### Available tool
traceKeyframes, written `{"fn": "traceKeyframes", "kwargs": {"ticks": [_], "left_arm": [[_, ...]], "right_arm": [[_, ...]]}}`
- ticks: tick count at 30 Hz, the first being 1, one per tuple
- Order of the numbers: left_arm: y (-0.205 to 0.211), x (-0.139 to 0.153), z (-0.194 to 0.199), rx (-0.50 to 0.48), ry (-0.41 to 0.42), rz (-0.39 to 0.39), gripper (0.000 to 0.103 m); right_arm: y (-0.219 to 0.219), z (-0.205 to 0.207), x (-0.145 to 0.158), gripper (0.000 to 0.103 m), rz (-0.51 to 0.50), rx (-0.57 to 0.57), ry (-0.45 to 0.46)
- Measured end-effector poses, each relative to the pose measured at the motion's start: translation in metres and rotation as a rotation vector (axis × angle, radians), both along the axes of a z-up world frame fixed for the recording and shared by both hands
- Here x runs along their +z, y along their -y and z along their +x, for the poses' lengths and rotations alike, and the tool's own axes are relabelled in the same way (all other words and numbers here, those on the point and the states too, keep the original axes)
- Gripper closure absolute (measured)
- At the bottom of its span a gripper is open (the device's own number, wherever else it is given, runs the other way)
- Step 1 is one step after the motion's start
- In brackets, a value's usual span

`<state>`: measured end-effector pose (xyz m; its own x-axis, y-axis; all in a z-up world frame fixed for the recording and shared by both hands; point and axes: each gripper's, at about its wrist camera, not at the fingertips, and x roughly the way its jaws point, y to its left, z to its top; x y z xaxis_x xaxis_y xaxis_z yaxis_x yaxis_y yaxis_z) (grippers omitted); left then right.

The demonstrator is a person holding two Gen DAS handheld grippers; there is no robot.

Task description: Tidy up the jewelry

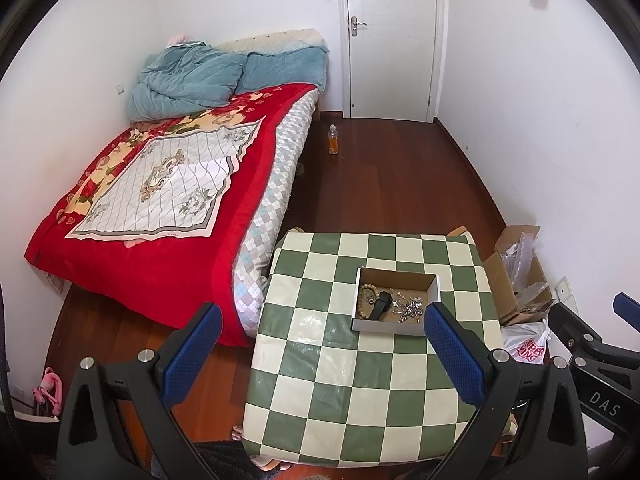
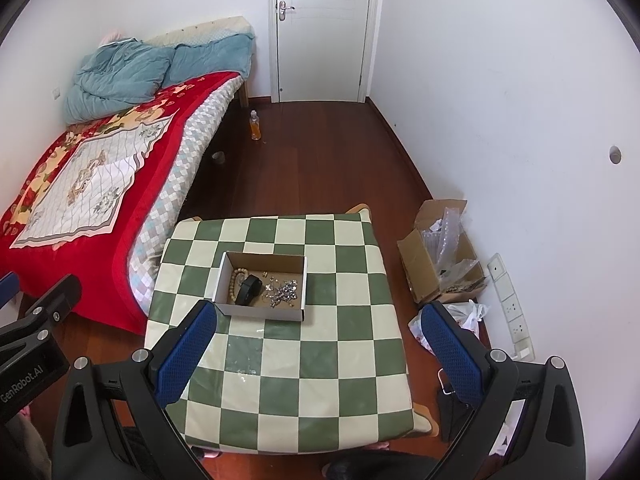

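Observation:
A shallow cardboard box (image 1: 434,285) (image 2: 301,280) sits on a small table with a green-and-cream checkered cover (image 1: 360,392) (image 2: 320,368). Inside lie a wooden bead bracelet (image 1: 363,298) (image 2: 233,280), a black band (image 1: 380,306) (image 2: 247,290) and a heap of small silvery pieces (image 1: 408,306) (image 2: 284,292). My left gripper (image 1: 322,344) hangs open above the table's near half, short of the box. My right gripper (image 2: 318,342) is open too, high over the table, with nothing between its blue pads. Each gripper shows at the edge of the other's view.
A bed with a red blanket (image 1: 160,208) (image 2: 80,184) stands left of the table. An orange bottle (image 1: 333,140) (image 2: 255,125) stands on the wood floor near the door (image 1: 390,36). An open carton of plastic wrap (image 2: 440,252) and a plastic bag (image 1: 528,346) lie right.

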<state>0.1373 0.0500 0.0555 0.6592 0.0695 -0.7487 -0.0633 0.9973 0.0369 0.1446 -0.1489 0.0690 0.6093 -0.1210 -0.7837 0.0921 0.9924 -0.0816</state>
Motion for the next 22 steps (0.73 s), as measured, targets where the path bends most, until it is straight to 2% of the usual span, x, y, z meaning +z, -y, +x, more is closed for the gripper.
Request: {"fn": "traceKeyframes", "kwargs": {"ticks": [22], "left_arm": [[-0.009,0.002,-0.001,0.008,0.003,-0.014,0.000]], "right_arm": [[-0.002,0.002,0.005,0.000,0.002,-0.002,0.011]]}}
